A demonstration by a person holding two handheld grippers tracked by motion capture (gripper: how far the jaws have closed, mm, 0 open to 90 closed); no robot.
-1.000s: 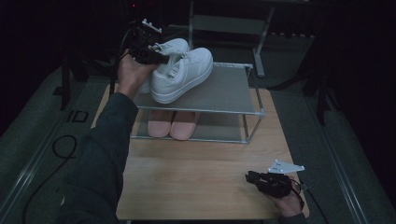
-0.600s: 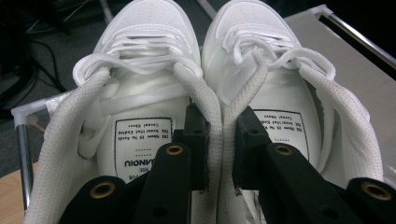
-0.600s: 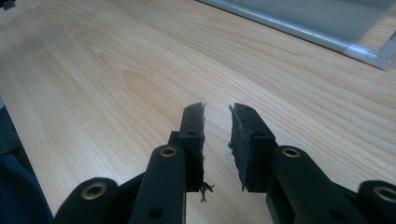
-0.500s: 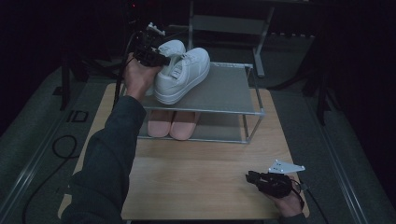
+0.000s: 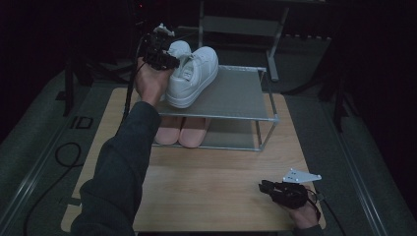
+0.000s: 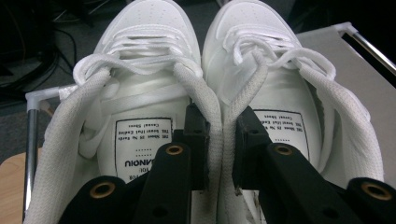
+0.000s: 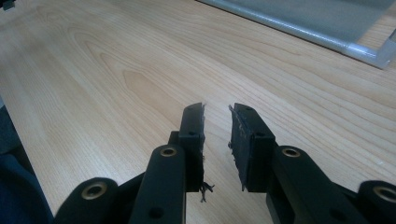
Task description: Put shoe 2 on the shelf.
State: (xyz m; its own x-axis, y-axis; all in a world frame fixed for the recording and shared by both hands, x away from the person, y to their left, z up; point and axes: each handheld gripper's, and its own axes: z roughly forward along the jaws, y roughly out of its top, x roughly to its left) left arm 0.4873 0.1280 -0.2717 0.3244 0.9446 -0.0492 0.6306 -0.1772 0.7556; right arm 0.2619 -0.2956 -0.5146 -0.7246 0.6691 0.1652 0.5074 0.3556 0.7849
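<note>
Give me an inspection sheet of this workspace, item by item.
Surface: wooden table, bare in front of the rack.
Job's things: pair of white sneakers side by side at the left end of the shoe rack top shelf; pink shoes on the lower shelf.
Clutter: nothing seen.
Grippers: left gripper shut on the two inner collars of the sneakers, pinched together; right gripper low over the table at the near right, jaws slightly apart, holding nothing.
Cables: a dark cable loops on the floor at left.
Surroundings: dark room, grey floor, a metal frame behind the rack.
</note>
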